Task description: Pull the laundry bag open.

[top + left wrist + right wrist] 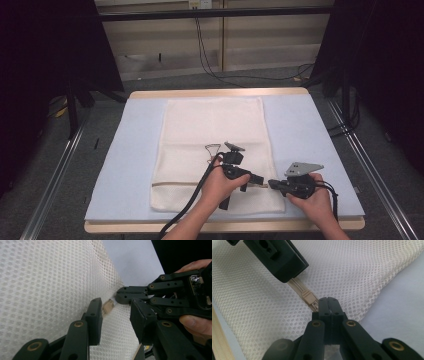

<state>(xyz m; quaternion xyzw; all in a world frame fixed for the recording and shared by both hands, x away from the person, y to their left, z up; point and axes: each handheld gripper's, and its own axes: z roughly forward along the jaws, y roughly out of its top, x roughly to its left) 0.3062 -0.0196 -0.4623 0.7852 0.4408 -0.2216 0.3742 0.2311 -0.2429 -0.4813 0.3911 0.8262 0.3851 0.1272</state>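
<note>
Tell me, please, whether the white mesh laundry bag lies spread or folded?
Spread: the white mesh laundry bag lies flat in one long rectangle on the pale blue mat.

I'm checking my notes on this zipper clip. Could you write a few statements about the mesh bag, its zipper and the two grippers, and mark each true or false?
1. The white mesh bag lies flat on the pale blue mat. True.
2. The right gripper stands wide open. False: its jaws are shut, at the zipper pull.
3. The left gripper has its jaws apart. True.
4. The zipper pull is bright red. False: it is beige.
5. A wire hanger rests on the bag. True.
</note>
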